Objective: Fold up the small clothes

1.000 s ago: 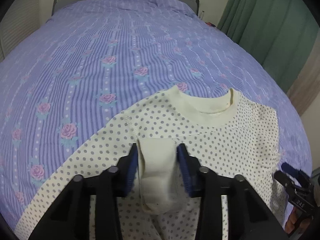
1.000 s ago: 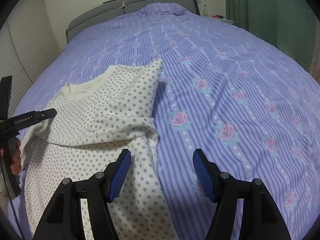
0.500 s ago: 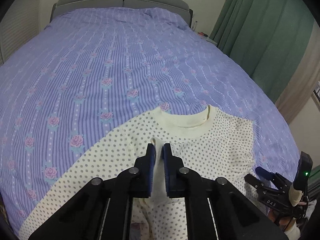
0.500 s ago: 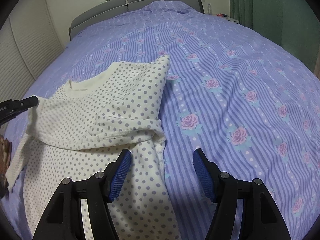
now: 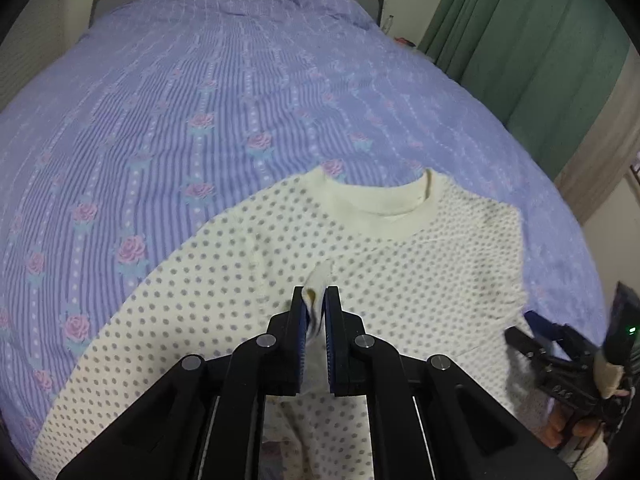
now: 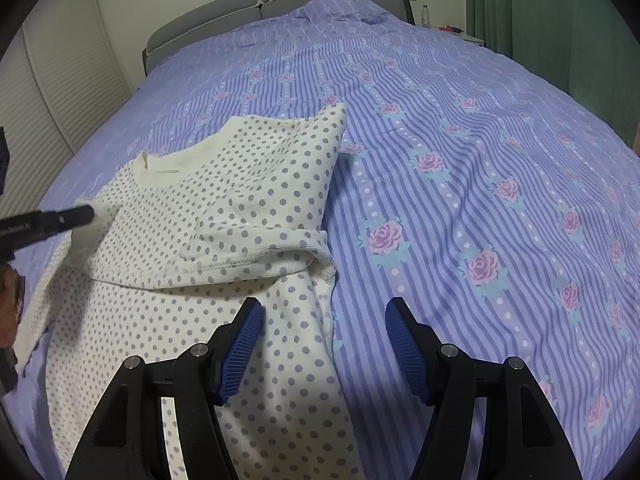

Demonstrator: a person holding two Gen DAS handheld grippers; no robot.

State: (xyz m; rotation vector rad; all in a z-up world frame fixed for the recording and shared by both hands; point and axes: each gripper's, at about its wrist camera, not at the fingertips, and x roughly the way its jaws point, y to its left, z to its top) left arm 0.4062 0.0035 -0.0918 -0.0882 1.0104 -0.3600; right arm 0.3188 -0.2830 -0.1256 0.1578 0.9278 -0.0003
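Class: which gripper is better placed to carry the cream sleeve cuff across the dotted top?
Left. The left gripper is shut on the cream ribbed sleeve cuff; the right gripper hangs open, holding nothing.

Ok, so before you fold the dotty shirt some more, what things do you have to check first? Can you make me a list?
1. Left gripper has hold of the sleeve cuff: ok, its blue pads are clamped on the cream cloth.
2. Right gripper is ready: ok, jaws open with nothing pinched, hovering over the shirt's side edge.
3. Dotted shirt lies flat: not ok, the other sleeve is bunched in a folded ridge.
4. Neckline faces the headboard: ok.
5. Room on the bedspread to fold: ok.
6. Only one layer of cloth pinched: cannot tell.
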